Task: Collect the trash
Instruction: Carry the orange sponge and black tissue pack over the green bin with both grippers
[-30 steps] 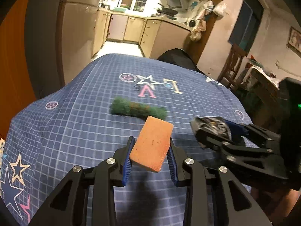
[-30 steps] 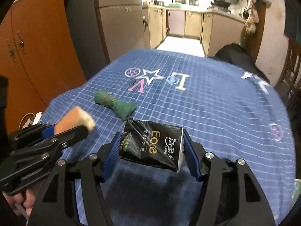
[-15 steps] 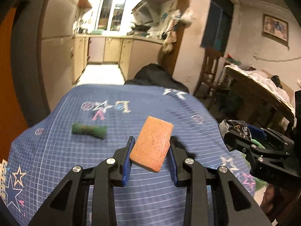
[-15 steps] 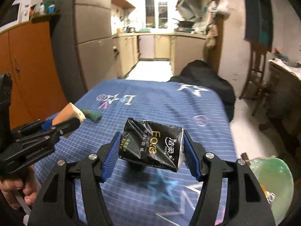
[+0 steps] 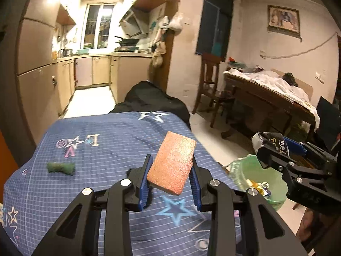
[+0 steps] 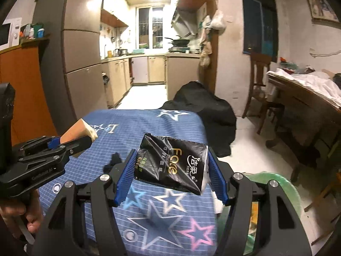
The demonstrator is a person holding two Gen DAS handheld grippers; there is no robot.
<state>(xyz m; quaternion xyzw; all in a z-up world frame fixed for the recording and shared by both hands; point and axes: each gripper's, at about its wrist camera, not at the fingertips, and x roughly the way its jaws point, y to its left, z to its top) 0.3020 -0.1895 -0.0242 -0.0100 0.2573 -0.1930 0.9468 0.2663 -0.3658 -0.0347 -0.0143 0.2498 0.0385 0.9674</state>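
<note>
My left gripper (image 5: 171, 171) is shut on an orange sponge (image 5: 172, 163) and holds it above the blue starred tablecloth (image 5: 102, 149). My right gripper (image 6: 171, 172) is shut on a black tissue packet (image 6: 173, 163), held above the table's right edge. The right gripper with the packet (image 5: 270, 143) also shows in the left wrist view, over a green-lined trash bin (image 5: 262, 179) on the floor. The bin (image 6: 277, 183) sits just right of the right gripper. A rolled green scouring pad (image 5: 61, 167) lies on the cloth at the left. The sponge (image 6: 80, 131) shows at left in the right wrist view.
A black bag (image 6: 202, 106) sits beyond the table's far end. A wooden chair (image 5: 211, 85) and a cluttered wooden table (image 5: 266, 93) stand to the right. Kitchen cabinets (image 5: 93, 70) are at the back, an orange cupboard (image 6: 21, 89) on the left.
Both grippers have swung right and lifted, carrying sponge and packet from over the table's middle toward its right edge. The trash bin has come into view below the right gripper.
</note>
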